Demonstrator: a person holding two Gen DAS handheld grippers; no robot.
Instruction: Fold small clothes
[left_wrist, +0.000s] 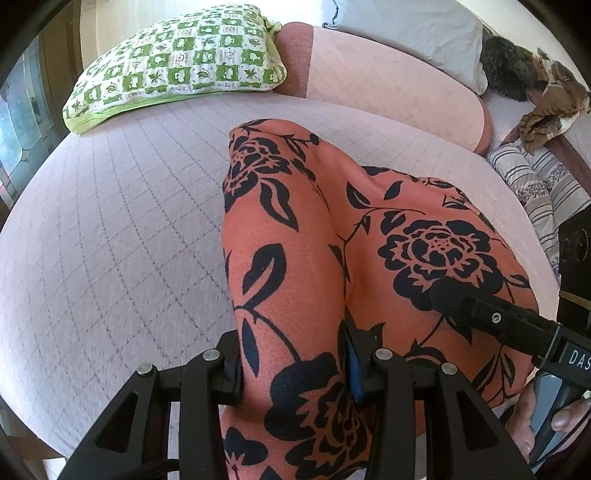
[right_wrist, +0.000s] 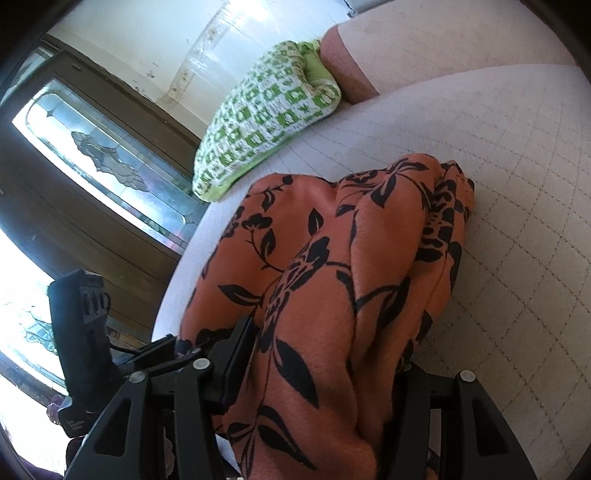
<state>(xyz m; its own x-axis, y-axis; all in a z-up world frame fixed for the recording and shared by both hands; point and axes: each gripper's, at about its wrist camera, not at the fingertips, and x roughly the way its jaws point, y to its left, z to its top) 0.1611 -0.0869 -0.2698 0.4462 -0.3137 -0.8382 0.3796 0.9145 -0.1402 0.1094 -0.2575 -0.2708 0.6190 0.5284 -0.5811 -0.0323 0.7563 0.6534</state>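
In the left wrist view the orange floral garment (left_wrist: 314, 280) runs off the bottom edge, and it covers the gap between the left tongs (left_wrist: 295, 373), so their pads cannot be seen. In the right wrist view the same cloth hides the right tongs' (right_wrist: 317, 373) right finger. The green checked pillow (right_wrist: 266, 118) is blurred there.

Location: home bedroom.
Indicators: quilted bed (left_wrist: 110, 229), green pillow (left_wrist: 177, 66), grey pillow (left_wrist: 406, 26), leaded-glass door (right_wrist: 103, 155).
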